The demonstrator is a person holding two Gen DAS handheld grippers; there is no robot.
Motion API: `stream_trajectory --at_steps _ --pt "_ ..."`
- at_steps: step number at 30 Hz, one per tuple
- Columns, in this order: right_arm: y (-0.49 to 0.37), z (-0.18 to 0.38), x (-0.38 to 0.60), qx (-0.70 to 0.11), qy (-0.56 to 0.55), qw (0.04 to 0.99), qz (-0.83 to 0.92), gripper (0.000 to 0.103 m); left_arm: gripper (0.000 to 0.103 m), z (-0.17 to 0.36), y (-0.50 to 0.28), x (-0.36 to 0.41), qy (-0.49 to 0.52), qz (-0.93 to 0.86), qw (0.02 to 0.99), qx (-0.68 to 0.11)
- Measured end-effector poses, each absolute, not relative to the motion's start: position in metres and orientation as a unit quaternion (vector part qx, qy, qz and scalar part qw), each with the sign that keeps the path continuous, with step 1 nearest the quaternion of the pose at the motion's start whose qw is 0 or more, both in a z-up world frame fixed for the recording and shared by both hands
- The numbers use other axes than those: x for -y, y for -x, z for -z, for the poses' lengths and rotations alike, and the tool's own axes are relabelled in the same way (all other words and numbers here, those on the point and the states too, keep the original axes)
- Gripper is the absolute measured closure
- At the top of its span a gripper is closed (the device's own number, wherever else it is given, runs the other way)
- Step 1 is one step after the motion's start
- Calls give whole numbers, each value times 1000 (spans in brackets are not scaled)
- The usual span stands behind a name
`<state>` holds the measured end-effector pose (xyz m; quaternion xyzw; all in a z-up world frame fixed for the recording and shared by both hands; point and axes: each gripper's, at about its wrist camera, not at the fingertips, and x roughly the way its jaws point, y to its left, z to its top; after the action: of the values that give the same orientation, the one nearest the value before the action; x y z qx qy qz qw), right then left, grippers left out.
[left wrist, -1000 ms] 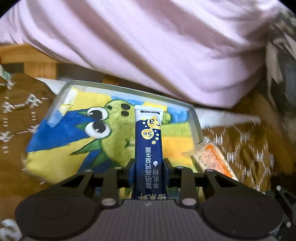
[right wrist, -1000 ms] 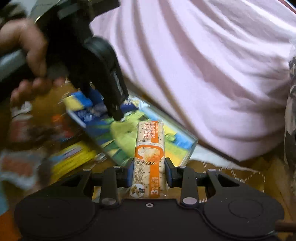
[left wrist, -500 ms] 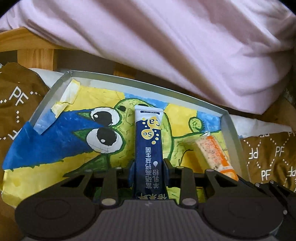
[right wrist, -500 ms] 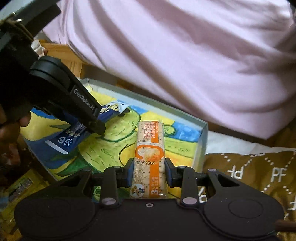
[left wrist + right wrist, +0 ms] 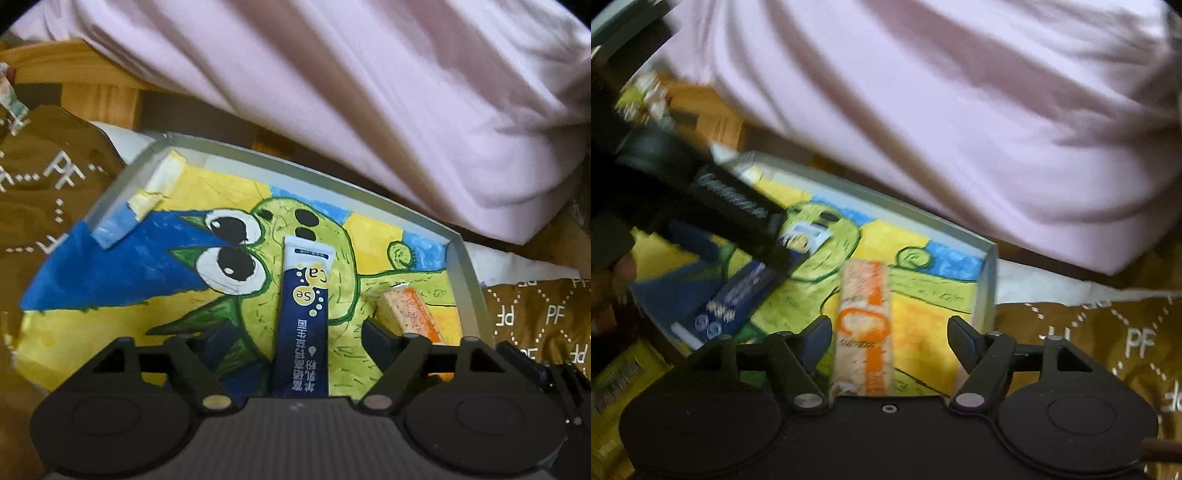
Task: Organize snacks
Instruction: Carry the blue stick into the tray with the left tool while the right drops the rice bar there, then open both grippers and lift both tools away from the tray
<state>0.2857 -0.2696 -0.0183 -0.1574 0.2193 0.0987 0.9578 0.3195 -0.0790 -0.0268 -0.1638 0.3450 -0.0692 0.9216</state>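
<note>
Navy stick sachet (image 5: 303,317): long narrow packet, white top band, yellow bubbles, "Se" and "Ca" lettering, white Chinese text; lies flat in tray, over green cartoon creature.

Orange-and-white cracker packet (image 5: 864,325): slim bar, speckled biscuit showing through clear wrap, orange stripe and ring; lies flat near tray's right wall, just beside sachet, apart from it.

Tray (image 5: 463,280): shallow grey-walled box, floor lined with yellow, blue, green drawing.
</note>
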Motion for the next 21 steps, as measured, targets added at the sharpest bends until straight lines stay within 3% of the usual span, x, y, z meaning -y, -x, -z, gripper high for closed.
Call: stream_trajectory --at_steps 5,10,21 --pt "-253 -4 286 -188 75 975 -92 8 5 6 -286 71 144 53 940 -304" --pt "-220 -27 292 -160 44 982 -94 1 1 -21 -243 62 123 42 961 -245" --pt "-127 -77 281 -110 40 988 -98 1 1 -60 -145 58 87 51 982 -161"
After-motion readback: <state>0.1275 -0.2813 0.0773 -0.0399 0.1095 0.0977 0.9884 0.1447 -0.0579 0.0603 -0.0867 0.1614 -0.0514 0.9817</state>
